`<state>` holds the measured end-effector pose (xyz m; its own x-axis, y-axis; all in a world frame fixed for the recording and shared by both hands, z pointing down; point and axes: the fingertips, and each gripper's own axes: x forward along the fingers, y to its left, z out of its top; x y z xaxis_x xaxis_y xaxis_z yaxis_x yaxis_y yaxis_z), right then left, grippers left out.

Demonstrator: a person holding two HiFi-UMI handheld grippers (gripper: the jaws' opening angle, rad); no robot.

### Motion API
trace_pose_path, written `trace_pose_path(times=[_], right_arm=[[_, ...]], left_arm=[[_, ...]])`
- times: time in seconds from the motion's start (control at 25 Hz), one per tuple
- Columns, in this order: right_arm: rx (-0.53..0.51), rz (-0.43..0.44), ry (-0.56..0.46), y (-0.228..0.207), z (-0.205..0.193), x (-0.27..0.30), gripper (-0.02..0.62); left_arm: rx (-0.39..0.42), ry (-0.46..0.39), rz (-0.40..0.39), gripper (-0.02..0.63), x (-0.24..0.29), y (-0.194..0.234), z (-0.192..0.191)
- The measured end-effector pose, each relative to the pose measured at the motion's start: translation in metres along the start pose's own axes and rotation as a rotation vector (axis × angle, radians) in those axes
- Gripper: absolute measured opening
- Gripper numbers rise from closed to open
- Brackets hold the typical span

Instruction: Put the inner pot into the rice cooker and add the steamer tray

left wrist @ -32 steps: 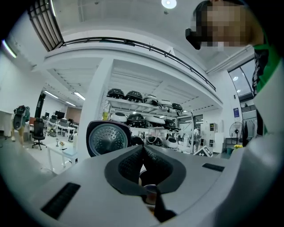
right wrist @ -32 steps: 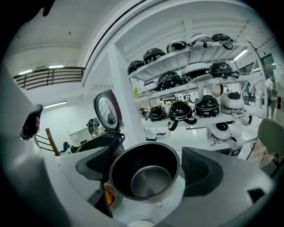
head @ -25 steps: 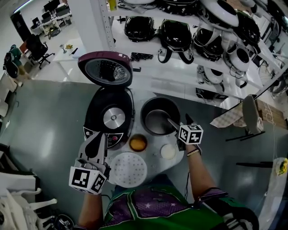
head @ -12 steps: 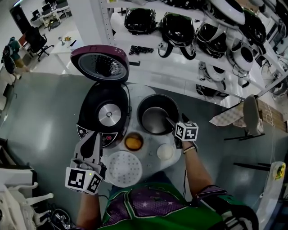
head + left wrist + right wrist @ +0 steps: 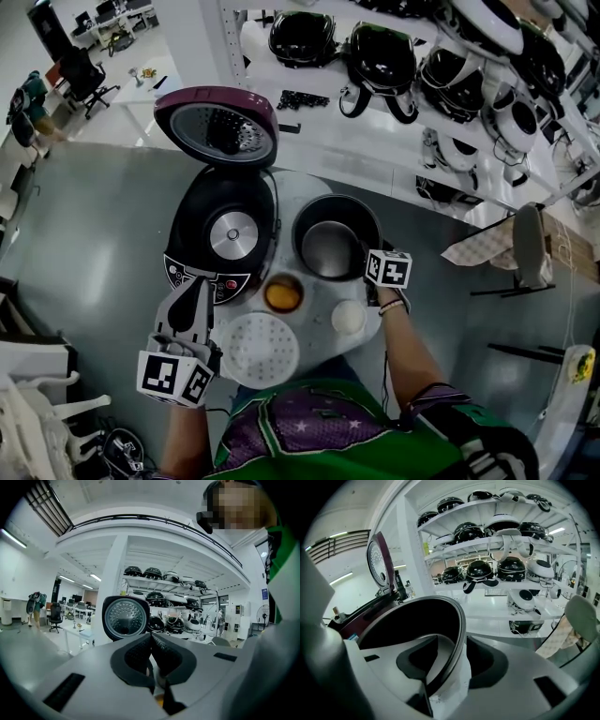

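The dark inner pot (image 5: 333,246) stands on the small round table (image 5: 314,333), right of the open maroon rice cooker (image 5: 220,234) with its lid (image 5: 217,127) raised. The white perforated steamer tray (image 5: 261,349) lies flat near the table's front. My right gripper (image 5: 363,253) straddles the pot's near rim (image 5: 461,620), one jaw inside and one outside. Its jaws have just been closing, and a sliver of inner wall still shows beside the inside pad. My left gripper (image 5: 202,286) hovers shut and empty over the cooker's front panel, its pads (image 5: 164,653) together.
An orange-filled bowl (image 5: 283,294) and a small white cup (image 5: 348,318) sit between the pot and the tray. White shelves (image 5: 422,141) behind hold several other cookers. A chair (image 5: 525,239) stands at the right on the grey floor.
My right gripper dropped onto the pot's near rim and its jaws narrowed around the wall. The left gripper sank slightly. The pot, cooker and tray stayed in place.
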<state>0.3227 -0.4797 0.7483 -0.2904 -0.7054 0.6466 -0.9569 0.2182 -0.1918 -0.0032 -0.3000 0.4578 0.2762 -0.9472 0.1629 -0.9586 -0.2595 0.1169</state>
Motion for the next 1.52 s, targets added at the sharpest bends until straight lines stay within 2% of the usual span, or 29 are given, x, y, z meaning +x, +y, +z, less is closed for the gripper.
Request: trace_pose_path(times=[0.2,0.48,0.84,1.08,1.52], right_arm=[[0.0,-0.076,0.006,-0.001,0.007,-0.001,0.103],[0.034,-0.143,0.028,-0.009,0.007,-0.003,0.029],[0.143,-0.154,0.022,-0.015,0.006,-0.007,0.018],[0.192,-0.165,0.015,-0.019,0.004,-0.016,0.02],[0.293,-0.22,-0.032,-0.01,-0.005,-0.069,0.023]], left_arm=[[-0.003,0.0,0.012,0.021,-0.002,0.003,-0.001],[0.004,-0.005,0.022,0.021,-0.008,0.005,0.005],[-0.012,0.005,0.054,0.021,-0.029,0.016,0.006],[-0.021,0.018,0.047,0.021,-0.039,0.025,0.008],[-0.058,0.002,-0.043,0.021,-0.049,0.065,0.016]])
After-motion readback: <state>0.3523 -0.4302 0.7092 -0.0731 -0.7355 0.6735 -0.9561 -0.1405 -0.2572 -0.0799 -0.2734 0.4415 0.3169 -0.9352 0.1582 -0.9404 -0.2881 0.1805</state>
